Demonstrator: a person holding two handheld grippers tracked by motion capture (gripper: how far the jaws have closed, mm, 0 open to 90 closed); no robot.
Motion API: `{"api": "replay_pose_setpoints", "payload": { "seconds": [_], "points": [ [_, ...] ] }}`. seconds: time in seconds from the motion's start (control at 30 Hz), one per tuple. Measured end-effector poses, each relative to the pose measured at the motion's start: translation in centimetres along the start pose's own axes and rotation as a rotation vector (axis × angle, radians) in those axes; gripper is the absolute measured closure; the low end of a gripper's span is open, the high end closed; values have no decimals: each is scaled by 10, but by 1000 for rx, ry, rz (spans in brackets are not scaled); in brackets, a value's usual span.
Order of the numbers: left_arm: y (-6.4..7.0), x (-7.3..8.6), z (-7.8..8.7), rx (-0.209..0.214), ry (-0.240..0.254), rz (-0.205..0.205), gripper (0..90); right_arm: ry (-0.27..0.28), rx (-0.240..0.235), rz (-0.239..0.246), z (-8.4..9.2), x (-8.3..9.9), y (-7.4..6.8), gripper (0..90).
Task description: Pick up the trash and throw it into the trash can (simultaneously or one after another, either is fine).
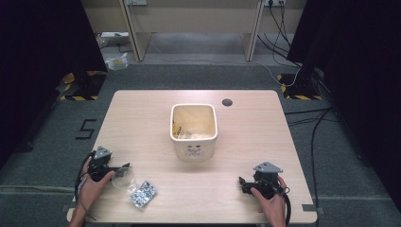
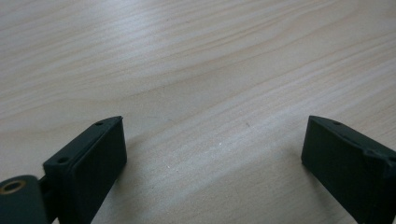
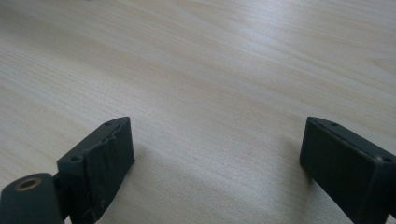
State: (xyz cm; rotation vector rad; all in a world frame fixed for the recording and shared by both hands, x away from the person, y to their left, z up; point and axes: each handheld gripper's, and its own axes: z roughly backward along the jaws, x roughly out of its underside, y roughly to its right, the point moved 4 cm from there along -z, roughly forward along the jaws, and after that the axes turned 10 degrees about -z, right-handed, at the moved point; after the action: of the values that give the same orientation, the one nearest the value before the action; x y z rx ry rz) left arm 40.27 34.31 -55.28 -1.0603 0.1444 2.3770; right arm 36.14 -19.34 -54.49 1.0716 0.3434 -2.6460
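Two hand-held grippers sit low over the near edge of the pale wooden bench (image 1: 142,118), one in each of the person's hands. The left hand-held gripper (image 1: 124,166) is at the near left corner, and in the left gripper view its two black jaws stand wide apart with only bare wood grain between them. They grip nothing. From the high view its tips come right up to a clear plastic cup (image 1: 124,178) lying on its side; whether they touch the cup I cannot tell. Just beside the cup, toward the near edge, lies one small clear bag (image 1: 143,193) of dark and pale bits, flat on the bench.

The right hand-held gripper (image 1: 241,184) is at the near right, well apart from the cup and bag. Its jaws too are spread wide in the right gripper view, with empty bench surface between them and nothing held.

In the middle of the bench stands one cream-coloured square bin (image 1: 194,150), upright and open at the top, with some pale scraps at its bottom. Beyond it, near the far edge, is one dark round hole (image 1: 227,102) in the benchtop.

By count there are two grippers, one cup, one bag and one bin.
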Motion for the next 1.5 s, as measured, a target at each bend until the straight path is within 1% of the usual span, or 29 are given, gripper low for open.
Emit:
{"api": "replay_pose_setpoints", "payload": {
  "seconds": [0.3, 0.43, 0.53, 0.57, 0.6, 0.63, 0.73, 0.83, 0.9, 0.93, 0.97, 1.0, 1.03, 1.07, 1.1, 1.2, 1.23, 1.33, 1.5],
  "points": [
    [0, 0, 0, 7, -1, -2, 58, 0, 1, 1, 0, 0, 0, 103],
    [0, 0, 0, 12, 10, 5, 63, 0, 0, 0, 0, 0, 0, 103],
    [0, 1, 2, 19, 12, 1, 74, 1, 1, 3, 0, 0, 0, 103],
    [-1, 1, 2, 19, 17, 4, 89, 1, 1, 3, 0, 0, 0, 103],
    [-4, 2, 4, 24, 28, 16, 133, 1, 1, 2, 0, 0, 0, 103],
    [-4, 2, 4, 24, 28, 16, 147, 1, 1, 2, 0, 0, 0, 103],
    [-5, 2, 10, 76, 36, 58, 149, 0, 0, 1, 0, 0, 0, 103],
    [-6, -2, 16, 71, 49, 57, 148, 0, 1, 1, 0, 0, 0, 103],
    [-6, -5, 21, 78, 64, 56, 148, 1, 1, 2, 0, 0, 0, 102],
    [-5, -8, 25, 85, 69, 49, 148, 0, 1, 1, 0, 0, 0, 103],
    [-5, -8, 25, 85, 69, 49, 148, 0, 1, 1, 0, 0, 0, 103],
    [-4, -12, 31, 93, 81, 47, 148, 0, 1, 1, 0, 0, 0, 103],
    [-4, -12, 31, 93, 81, 47, 148, 0, 1, 1, 0, 0, 0, 103],
    [-3, -14, 34, 100, 92, 47, 148, 0, 1, 1, 0, 0, 0, 103],
    [-3, -16, 37, 104, 97, 39, 148, 0, 1, 1, 0, 0, 0, 103],
    [-2, -20, 44, 111, 109, 36, 148, 0, 1, 1, 0, 0, 0, 103],
    [-2, -23, 47, 107, 112, 30, 148, 1, 1, 3, 0, 0, 0, 102],
    [-4, -25, 51, 95, 116, 26, 149, 0, 0, 1, 0, 0, 0, 103],
    [-4, -26, 54, 101, 126, 30, 149, 0, 1, 1, 0, 0, 0, 103]
  ]
}}
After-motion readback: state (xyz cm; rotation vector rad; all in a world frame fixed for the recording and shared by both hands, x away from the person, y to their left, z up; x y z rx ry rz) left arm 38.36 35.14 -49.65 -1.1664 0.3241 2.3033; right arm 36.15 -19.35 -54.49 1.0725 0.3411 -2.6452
